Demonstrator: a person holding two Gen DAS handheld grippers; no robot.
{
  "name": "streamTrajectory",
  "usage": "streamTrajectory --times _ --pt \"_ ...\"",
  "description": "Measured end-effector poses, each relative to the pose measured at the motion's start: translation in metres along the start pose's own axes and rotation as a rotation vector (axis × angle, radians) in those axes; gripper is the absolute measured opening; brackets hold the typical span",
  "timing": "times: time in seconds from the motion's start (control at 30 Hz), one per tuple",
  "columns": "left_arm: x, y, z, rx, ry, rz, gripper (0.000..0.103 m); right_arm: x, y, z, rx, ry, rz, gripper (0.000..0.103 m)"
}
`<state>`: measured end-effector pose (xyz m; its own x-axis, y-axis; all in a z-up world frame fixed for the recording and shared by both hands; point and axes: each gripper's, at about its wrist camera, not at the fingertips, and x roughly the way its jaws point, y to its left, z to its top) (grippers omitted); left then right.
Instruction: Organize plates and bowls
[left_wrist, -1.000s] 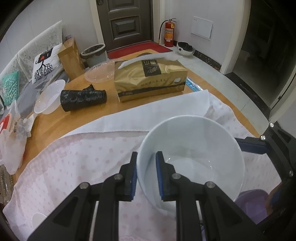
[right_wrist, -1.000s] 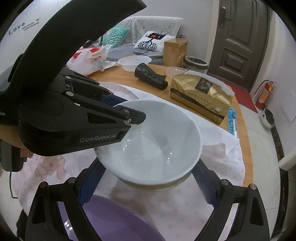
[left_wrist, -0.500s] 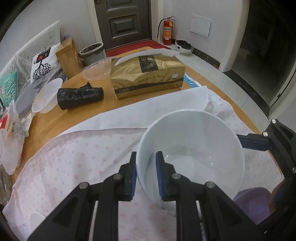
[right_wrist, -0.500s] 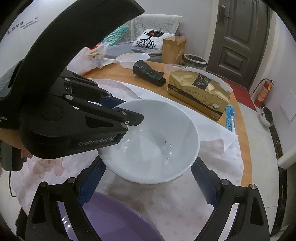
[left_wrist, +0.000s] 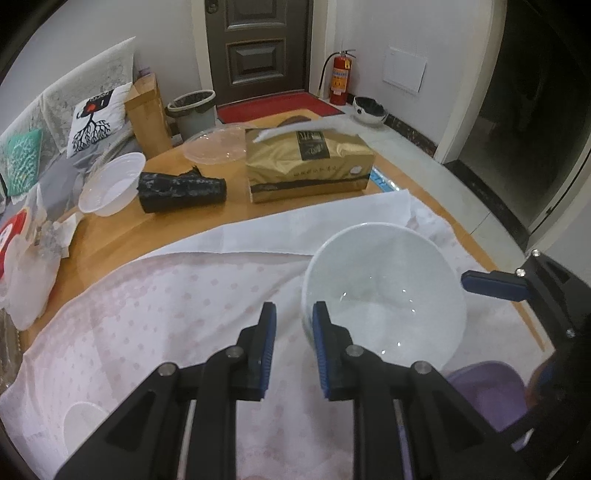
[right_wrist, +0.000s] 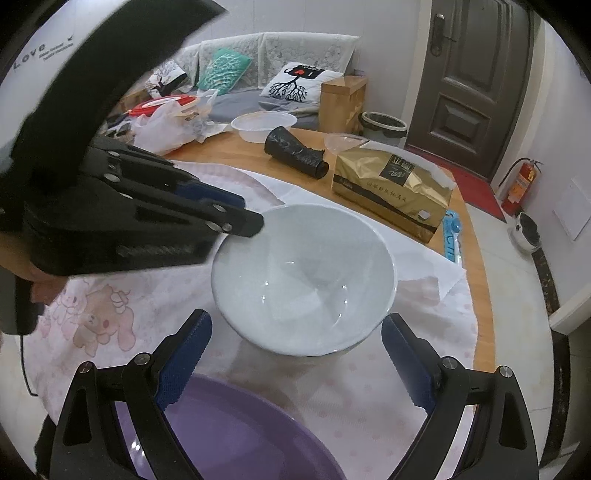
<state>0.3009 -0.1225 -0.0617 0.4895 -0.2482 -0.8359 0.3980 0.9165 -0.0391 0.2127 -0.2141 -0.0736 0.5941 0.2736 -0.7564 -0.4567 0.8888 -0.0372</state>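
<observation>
A white ceramic bowl (left_wrist: 384, 291) stands upright on the pink dotted cloth (left_wrist: 166, 314); it also shows in the right wrist view (right_wrist: 303, 280). My left gripper (left_wrist: 293, 325) is open, its fingers just clear of the bowl's near-left rim. My right gripper (right_wrist: 295, 354) is open wide on the near side of the bowl, not touching it. A purple bowl (right_wrist: 229, 432) lies under my right gripper; its edge shows in the left wrist view (left_wrist: 491, 391).
At the back of the round wooden table (left_wrist: 110, 236) are a gold tissue pack (left_wrist: 308, 164), a black roll (left_wrist: 181, 188), a clear plastic bowl (left_wrist: 110, 184) and a clear lid (left_wrist: 216, 147). Plastic bags (left_wrist: 26, 273) lie at the left edge.
My left gripper has opened and let go of the white bowl's rim. The bowl has come down and now rests on the cloth.
</observation>
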Motion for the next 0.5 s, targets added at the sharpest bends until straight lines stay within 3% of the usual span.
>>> streamTrajectory --times 0.2,0.5 --pt "-0.031 0.024 -0.011 -0.03 -0.04 0.021 0.017 -0.01 0.024 0.009 -0.038 -0.027 0.006 0.094" --pt "-0.07 0.086 -0.048 -0.115 -0.066 0.072 0.02 -0.007 0.099 0.026 -0.159 -0.064 0.085 0.095"
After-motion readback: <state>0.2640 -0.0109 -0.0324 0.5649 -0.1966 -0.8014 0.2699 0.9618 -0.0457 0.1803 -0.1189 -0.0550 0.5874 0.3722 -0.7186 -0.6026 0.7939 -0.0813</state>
